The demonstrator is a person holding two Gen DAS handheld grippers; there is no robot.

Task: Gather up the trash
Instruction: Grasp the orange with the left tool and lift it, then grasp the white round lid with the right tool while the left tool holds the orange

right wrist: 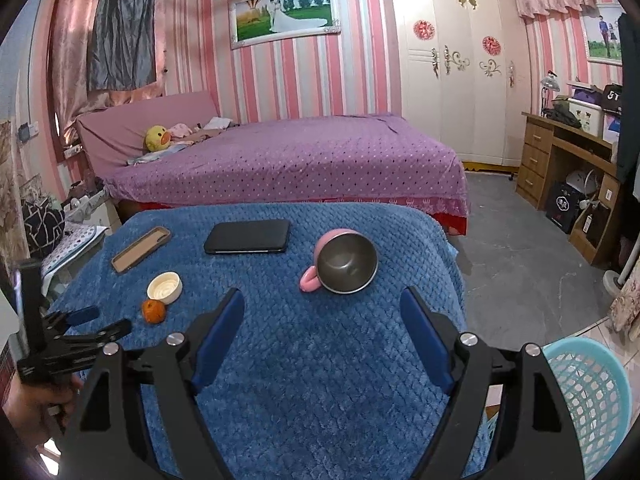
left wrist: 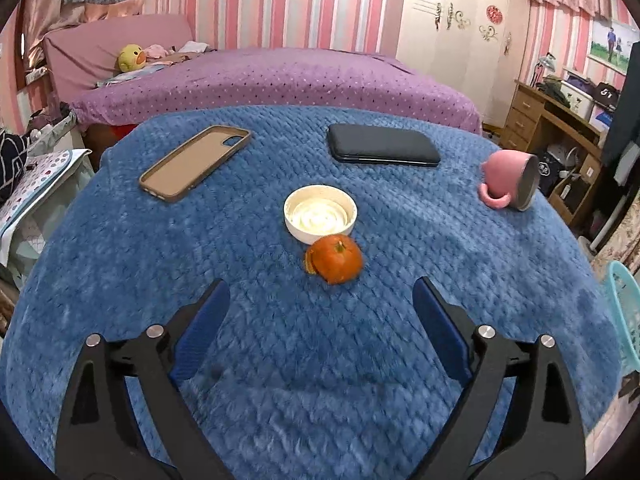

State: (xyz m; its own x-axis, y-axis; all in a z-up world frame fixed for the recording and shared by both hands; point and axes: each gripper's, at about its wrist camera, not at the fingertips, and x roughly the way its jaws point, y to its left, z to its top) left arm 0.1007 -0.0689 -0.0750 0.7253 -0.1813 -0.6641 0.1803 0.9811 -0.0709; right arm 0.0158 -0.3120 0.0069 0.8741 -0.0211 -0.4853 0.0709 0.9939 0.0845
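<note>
An orange peel shaped like a hollow mandarin [left wrist: 336,259] [right wrist: 153,311] lies on the blue-blanketed table [left wrist: 280,344], touching the near side of a small white lid-like dish [left wrist: 320,214] [right wrist: 165,287]. My left gripper [left wrist: 322,292] is open just short of the peel, nothing between its blue pads; it also shows at the left edge of the right wrist view [right wrist: 106,322], held by a hand. My right gripper [right wrist: 322,300] is open above the blanket, a little short of a pink cup [right wrist: 346,266] [left wrist: 510,186] lying on its side.
A brown phone case [left wrist: 196,162] [right wrist: 141,249] and a black phone [left wrist: 382,145] [right wrist: 248,236] lie at the table's far side. A turquoise mesh basket [right wrist: 588,404] [left wrist: 626,316] stands on the floor to the right. A purple bed [right wrist: 288,160] is behind the table.
</note>
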